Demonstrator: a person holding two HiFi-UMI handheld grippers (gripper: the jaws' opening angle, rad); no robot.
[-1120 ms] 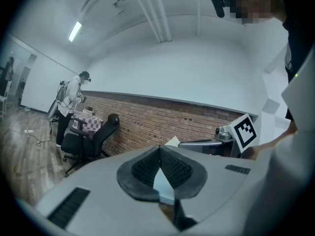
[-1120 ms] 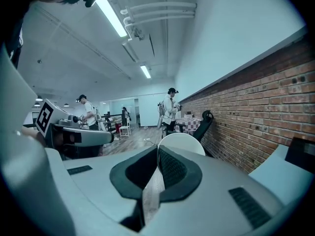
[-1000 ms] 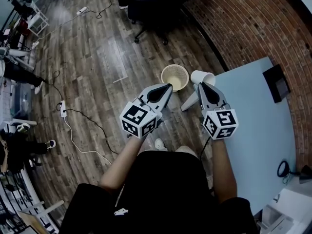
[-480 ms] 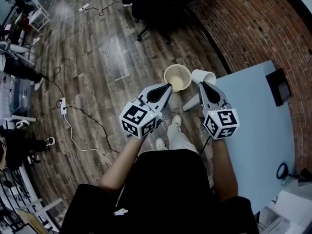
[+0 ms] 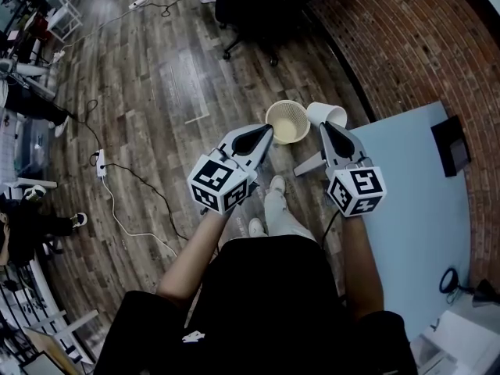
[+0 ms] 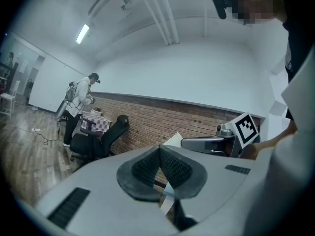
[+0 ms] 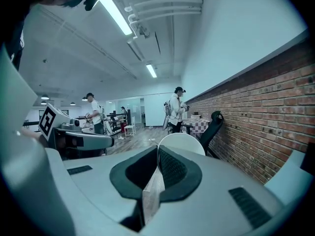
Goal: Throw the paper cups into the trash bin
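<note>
Your right gripper (image 5: 325, 126) has its jaws pinched almost shut on the wall of a paper cup (image 5: 326, 114), with the thin white side squeezed flat between the pads. The cup hangs just beside the trash bin (image 5: 269, 122), on the side toward the tabletop (image 5: 414, 194), and isn't over the opening yet. Your left gripper (image 5: 264, 133) sits at the bin's opposite side, jaws together and no cup in them. There's a pale sliver low in its gap that I can't identify. The bin itself stands on the floor (image 5: 156, 92).

That cup looks light, thin and easy to crush, so pinching the wall near the rim is the sensible hold and it needs no extra squeeze. Being so light, it could cling to a pad or drift on release. I'd get it squarely over the bin's mouth before you let go.
</note>
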